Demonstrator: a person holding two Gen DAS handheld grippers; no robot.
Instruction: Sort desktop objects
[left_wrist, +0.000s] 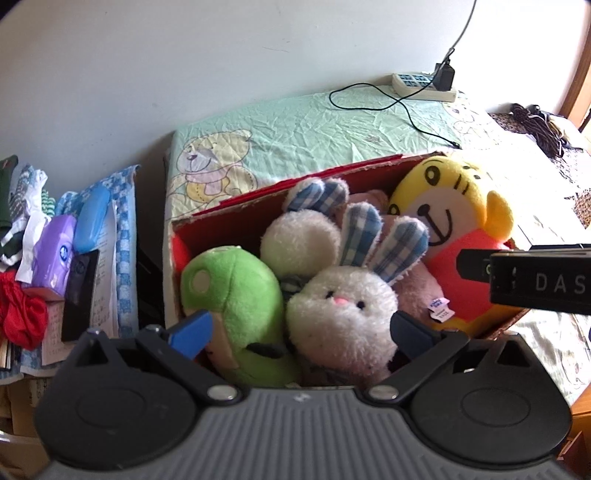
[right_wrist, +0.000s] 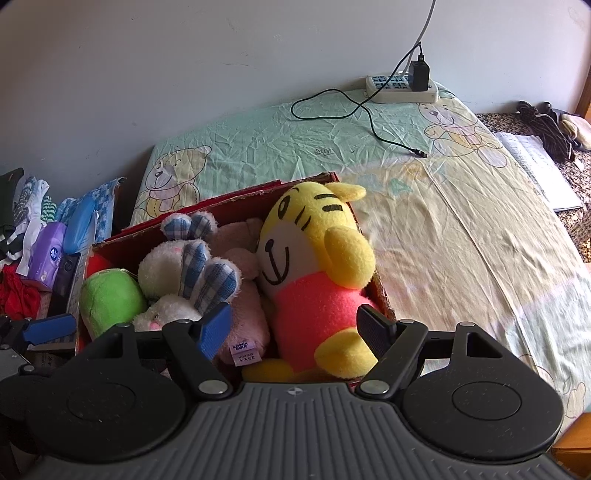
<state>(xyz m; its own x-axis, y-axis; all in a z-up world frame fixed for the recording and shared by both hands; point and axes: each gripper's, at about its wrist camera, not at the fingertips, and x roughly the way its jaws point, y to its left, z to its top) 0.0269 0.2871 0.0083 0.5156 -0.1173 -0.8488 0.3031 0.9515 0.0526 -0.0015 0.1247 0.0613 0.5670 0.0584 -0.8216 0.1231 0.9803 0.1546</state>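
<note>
Both tongs hang over a red cardboard box packed with plush toys, and both stand spread wide with nothing between the fingers. Left gripper has its blue pad against the near side of the green plush, while its black pad sits just right of the white rabbit, whose checked blue ears point away from the tongs. A second white plush lies beyond the rabbit, and a pink plush with a small label lies to its right. Right gripper straddles the lower body of the yellow tiger plush, which wears a pink shirt and leans against the box's right wall; whether either pad touches it, I cannot tell. In the left wrist view the right gripper's black body enters from the right, level with the tiger. Beyond the box stretches a green sheet with bear prints, with a power strip and black cable at its far edge. Left of both tongs sits a cluttered pile with a purple tissue pack and a blue case
</note>
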